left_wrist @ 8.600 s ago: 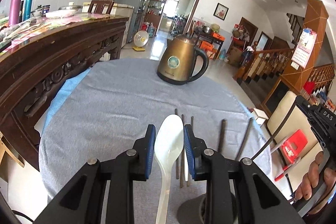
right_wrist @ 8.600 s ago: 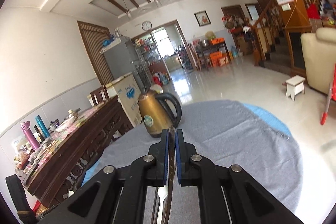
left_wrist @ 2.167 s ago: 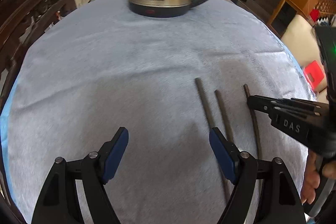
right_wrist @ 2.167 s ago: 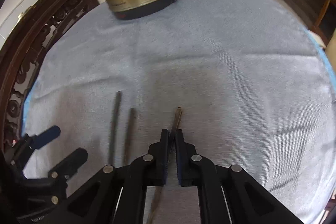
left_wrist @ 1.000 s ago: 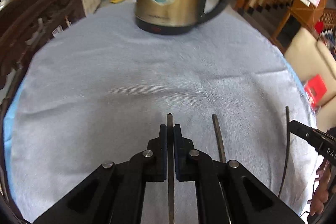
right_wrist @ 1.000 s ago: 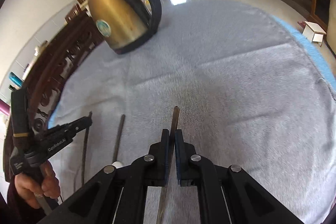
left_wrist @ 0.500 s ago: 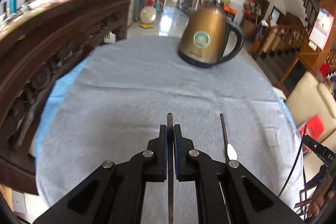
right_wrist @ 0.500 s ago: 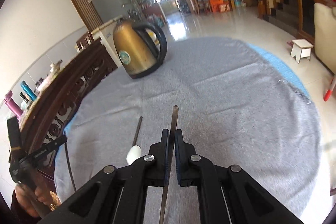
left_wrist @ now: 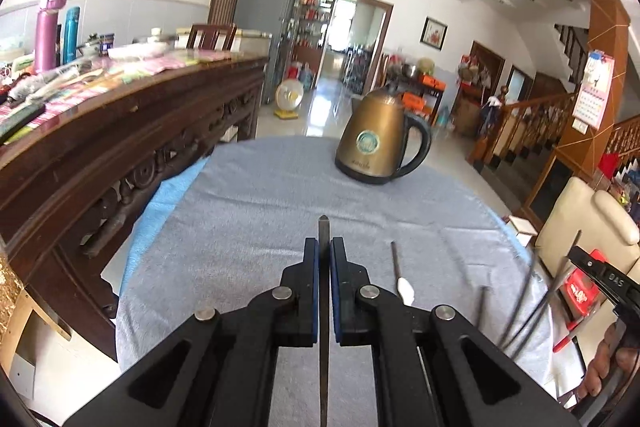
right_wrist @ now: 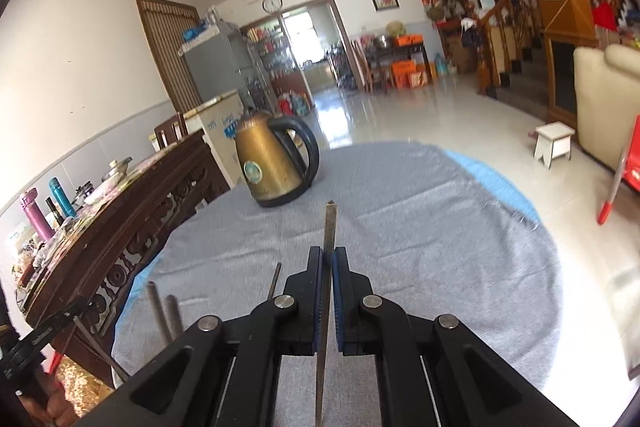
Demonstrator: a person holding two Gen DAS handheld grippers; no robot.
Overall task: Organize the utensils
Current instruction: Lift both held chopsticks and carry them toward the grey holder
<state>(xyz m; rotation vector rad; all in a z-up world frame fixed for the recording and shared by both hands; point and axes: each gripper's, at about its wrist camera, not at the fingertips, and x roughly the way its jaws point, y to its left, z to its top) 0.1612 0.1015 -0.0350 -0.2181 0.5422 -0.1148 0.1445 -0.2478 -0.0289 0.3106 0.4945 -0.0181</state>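
Note:
In the left wrist view my left gripper (left_wrist: 324, 247) is shut on a thin dark chopstick (left_wrist: 323, 227) that sticks out past the pads, above the grey cloth. My right gripper (right_wrist: 327, 255) is likewise shut on a second dark chopstick (right_wrist: 330, 223). One more chopstick (left_wrist: 394, 259) lies on the cloth just right of the left gripper, with a white spoon end (left_wrist: 405, 291) at its near tip. The same chopstick (right_wrist: 275, 281) shows left of the right gripper. Two further dark sticks (right_wrist: 162, 307) rise at the lower left, their bases hidden.
A brass-coloured kettle (left_wrist: 380, 147) stands at the far side of the round table with its grey cloth (left_wrist: 260, 207). A dark carved sideboard (left_wrist: 120, 127) runs close along the table's left. A cream sofa (left_wrist: 580, 219) and a red object sit right of it.
Both grippers have risen and drawn back from the cloth, each still holding its chopstick. The views have tilted up, so the kettle looks smaller and farther away.

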